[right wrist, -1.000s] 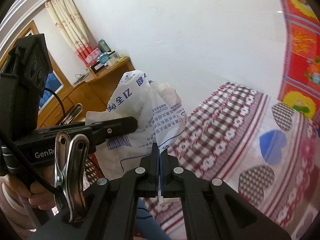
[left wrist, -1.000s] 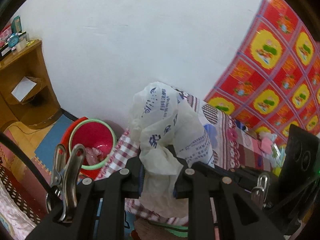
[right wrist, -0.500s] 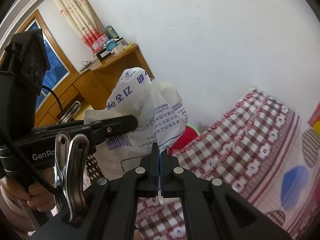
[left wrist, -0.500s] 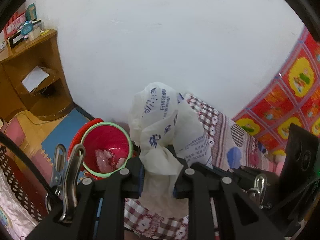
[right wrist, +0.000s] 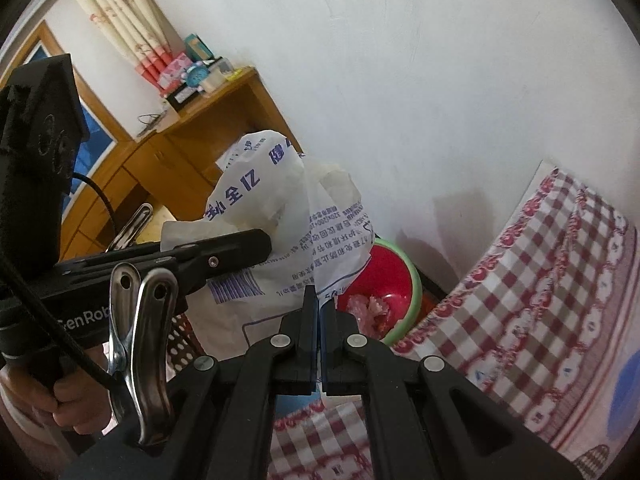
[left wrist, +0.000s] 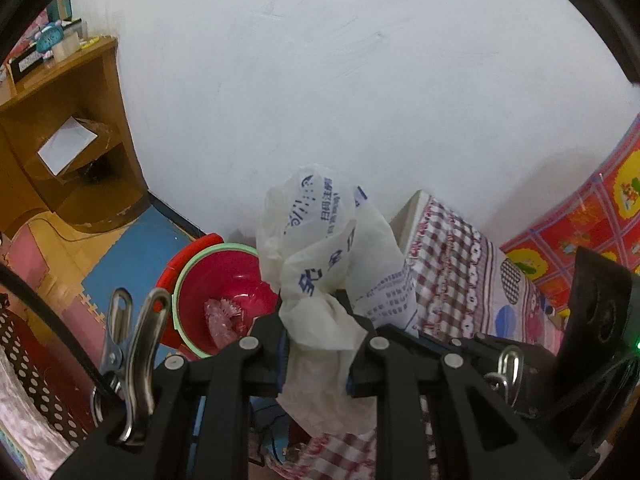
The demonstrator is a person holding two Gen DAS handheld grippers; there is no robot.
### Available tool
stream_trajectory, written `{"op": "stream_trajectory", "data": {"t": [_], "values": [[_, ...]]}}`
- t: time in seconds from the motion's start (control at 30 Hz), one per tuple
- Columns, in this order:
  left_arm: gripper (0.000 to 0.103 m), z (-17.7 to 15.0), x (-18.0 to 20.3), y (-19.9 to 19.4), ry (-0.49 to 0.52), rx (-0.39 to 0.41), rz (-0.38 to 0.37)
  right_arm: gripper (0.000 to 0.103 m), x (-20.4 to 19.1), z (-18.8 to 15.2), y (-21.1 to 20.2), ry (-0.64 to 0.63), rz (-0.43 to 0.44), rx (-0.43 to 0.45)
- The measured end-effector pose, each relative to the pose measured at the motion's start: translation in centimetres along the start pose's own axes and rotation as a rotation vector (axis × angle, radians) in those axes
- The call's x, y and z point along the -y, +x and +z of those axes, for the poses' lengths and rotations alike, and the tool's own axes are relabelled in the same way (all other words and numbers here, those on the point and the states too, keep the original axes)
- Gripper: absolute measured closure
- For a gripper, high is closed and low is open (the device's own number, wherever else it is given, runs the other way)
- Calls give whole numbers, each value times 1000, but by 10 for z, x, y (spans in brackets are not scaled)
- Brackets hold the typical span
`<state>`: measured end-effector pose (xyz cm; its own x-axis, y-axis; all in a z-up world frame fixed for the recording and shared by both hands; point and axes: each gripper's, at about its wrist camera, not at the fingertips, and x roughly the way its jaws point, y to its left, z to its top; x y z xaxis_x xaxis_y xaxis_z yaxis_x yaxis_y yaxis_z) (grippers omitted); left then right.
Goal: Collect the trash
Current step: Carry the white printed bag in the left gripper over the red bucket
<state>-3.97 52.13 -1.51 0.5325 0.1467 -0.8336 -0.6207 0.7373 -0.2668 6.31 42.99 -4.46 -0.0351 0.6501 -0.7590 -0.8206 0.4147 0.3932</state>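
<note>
1. Both grippers, left (left wrist: 316,350) and right (right wrist: 319,320), pinch the crumpled white printed plastic bag (left wrist: 332,256), held above the near rim of the red green-rimmed bucket (left wrist: 224,280).
2. Carrying step; next it probably needs lining up over the bucket's mouth, then letting go.

Left gripper (left wrist: 315,344) and right gripper (right wrist: 319,320) both clamped, angled downward

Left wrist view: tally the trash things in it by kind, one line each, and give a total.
White plastic bag with blue print: 1
Red bin with green rim: 1
Pink crumpled trash in the bin: 1 clump
Total: 3
</note>
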Motion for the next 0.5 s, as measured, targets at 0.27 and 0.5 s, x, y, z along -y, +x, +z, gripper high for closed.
{"op": "stream_trajectory", "data": {"t": [0.27, 0.5], "values": [[83, 12, -38, 33, -34, -61, -38, 102, -9, 17, 49, 0, -53, -75], [83, 19, -70, 67, -79, -118, -71, 102, -5, 27, 88, 8, -83, -141]]}}
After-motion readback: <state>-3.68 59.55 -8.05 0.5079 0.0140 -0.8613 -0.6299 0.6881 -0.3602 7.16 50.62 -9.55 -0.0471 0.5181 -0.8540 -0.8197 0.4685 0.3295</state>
